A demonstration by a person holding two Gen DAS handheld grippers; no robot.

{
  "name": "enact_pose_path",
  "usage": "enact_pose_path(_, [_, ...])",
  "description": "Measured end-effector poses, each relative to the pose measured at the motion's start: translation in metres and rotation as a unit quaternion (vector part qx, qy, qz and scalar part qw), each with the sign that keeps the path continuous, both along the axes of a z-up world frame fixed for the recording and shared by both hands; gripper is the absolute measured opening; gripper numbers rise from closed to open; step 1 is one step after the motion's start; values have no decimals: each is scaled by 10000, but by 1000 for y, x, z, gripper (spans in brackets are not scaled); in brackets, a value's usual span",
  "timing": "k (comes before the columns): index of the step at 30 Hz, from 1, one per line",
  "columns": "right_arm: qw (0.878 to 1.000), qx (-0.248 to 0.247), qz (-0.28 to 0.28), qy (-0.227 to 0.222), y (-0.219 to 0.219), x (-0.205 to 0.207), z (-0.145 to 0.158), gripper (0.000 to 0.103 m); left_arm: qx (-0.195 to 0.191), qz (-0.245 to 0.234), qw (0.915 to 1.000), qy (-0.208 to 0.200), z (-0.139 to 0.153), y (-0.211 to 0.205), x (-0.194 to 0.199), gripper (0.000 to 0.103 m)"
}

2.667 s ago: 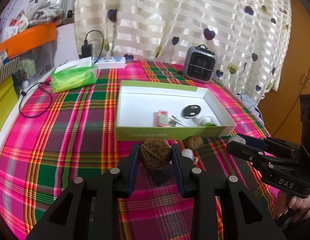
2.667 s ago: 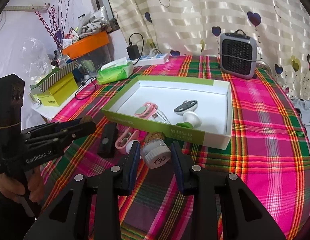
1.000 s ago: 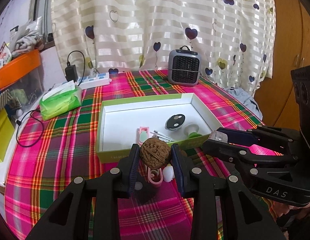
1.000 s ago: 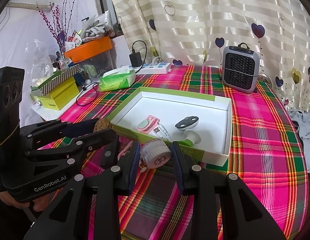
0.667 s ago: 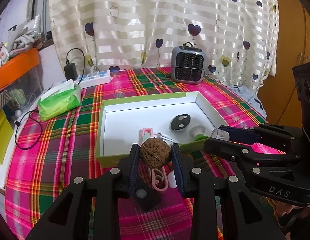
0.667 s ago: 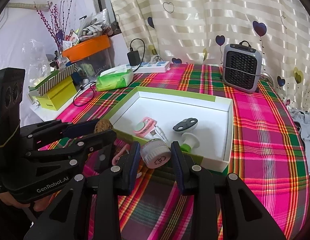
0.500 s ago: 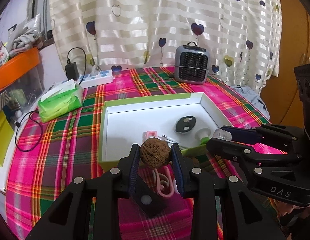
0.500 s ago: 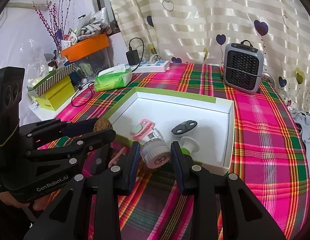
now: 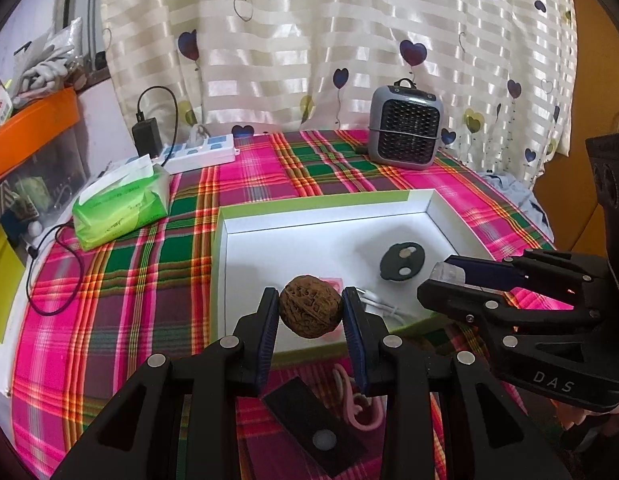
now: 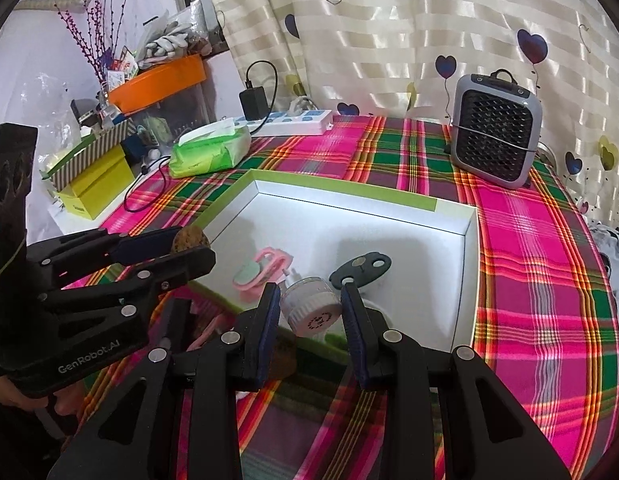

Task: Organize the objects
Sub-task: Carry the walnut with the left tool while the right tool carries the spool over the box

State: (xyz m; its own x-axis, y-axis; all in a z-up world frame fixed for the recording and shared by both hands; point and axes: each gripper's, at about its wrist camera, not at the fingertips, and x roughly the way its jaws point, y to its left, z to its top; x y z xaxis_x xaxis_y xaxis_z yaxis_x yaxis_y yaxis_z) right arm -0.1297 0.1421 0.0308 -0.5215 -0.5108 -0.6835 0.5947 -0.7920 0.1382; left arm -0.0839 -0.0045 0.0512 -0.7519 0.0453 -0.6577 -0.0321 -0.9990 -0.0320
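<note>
My left gripper [image 9: 310,312] is shut on a brown walnut [image 9: 309,311] and holds it above the near edge of the green-rimmed white box [image 9: 309,210]. My right gripper [image 10: 310,308] is shut on a small clear jar with a white cap [image 10: 311,311], above the box's near rim [image 10: 345,194]. Each gripper shows in the other's view: the right one [image 9: 449,284], the left one [image 10: 189,246]. In the box lie a black two-hole piece [image 9: 402,261] and a pink clip [image 10: 261,274].
On the plaid cloth before the box lie a black rectangular block [image 9: 315,426] and a pink loop [image 9: 359,406]. A grey heater [image 9: 405,134], a power strip [image 9: 197,156] and a green tissue pack [image 9: 121,202] stand behind. Yellow boxes [image 10: 95,184] are at the left.
Both grippers have risen and moved forward over the box's near edge, each still holding its object. The block and pink loop now lie below the left gripper.
</note>
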Motion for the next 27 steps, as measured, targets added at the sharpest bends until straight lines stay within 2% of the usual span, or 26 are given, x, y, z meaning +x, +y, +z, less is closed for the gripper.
enact_pose_path(27, [9991, 349, -98, -231, -18, -28, -25, 33, -140, 119, 9993, -327, -28, -3, -34, 30])
